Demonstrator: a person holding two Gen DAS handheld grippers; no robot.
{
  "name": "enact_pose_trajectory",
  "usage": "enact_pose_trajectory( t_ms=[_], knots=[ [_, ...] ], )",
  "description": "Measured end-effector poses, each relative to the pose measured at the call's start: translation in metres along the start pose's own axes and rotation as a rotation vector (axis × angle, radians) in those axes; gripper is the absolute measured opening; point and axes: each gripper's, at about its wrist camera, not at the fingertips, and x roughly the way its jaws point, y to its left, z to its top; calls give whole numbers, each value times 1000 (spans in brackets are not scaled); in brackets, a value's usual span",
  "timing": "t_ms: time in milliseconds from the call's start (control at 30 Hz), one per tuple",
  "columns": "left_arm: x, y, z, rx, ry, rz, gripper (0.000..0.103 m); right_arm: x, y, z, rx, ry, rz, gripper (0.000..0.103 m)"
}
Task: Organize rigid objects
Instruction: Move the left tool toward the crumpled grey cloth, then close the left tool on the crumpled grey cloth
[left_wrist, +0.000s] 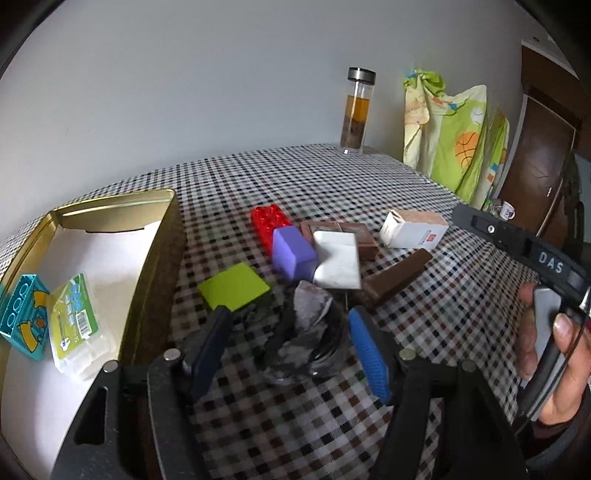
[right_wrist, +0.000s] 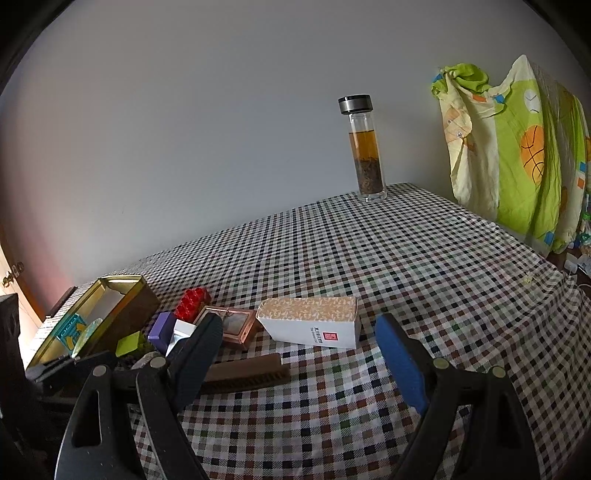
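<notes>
A heap of small objects lies on the checked tablecloth: a red brick (left_wrist: 269, 221), a purple block (left_wrist: 293, 253), a white block (left_wrist: 338, 264), a green block (left_wrist: 234, 286), a brown bar (left_wrist: 397, 277), a white carton (left_wrist: 413, 229) and a copper-framed box (left_wrist: 364, 236). My left gripper (left_wrist: 291, 332) is open, its fingers on either side of a crumpled grey object (left_wrist: 308, 332). My right gripper (right_wrist: 301, 343) is open and empty, just before the white carton (right_wrist: 314, 325) and above the brown bar (right_wrist: 245, 373).
A gold tin (left_wrist: 155, 258) at the left holds a teal box (left_wrist: 24, 314) and a green-labelled clear case (left_wrist: 75, 325). A glass tea bottle (right_wrist: 364, 147) stands at the table's far edge. A green patterned cloth (right_wrist: 517, 155) hangs at the right.
</notes>
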Motion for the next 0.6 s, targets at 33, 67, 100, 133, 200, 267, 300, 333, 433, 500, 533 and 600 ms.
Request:
enact_pose_trajectory(
  t_ms=[33,67,100,133,200,267,300,333,433,500,533,600],
  knots=[
    [-3,-3,-1,12,-12,17,70,0,1,0,-4,1,-5,86],
    [-5,-8,-2,32,-25,57,80,0,2,0,-9,3,-9,87],
    [-7,-15,-1,55,-47,93,82,1,2,0,-14,4,-14,87],
    [-11,-22,-2,71,-66,89,82,1,3,0,-20,4,-19,87],
    [-11,-33,-5,89,-59,62,82,1,6,0,-33,3,-29,87],
    [-2,-45,-6,126,-10,92,75,1,7,0,-39,1,-30,87],
    [5,-48,-4,129,15,110,71,1,7,0,-40,1,-32,87],
    [9,-47,-3,119,28,99,65,1,7,0,-39,3,-32,87],
    [20,-42,4,86,55,107,59,2,6,0,-36,8,-28,87],
    [27,-39,7,65,84,108,45,3,6,1,-36,14,-28,87],
    [27,-39,7,64,82,103,44,4,6,1,-37,19,-27,87],
    [24,-42,5,71,77,101,44,6,6,0,-39,30,-23,87]
  ],
)
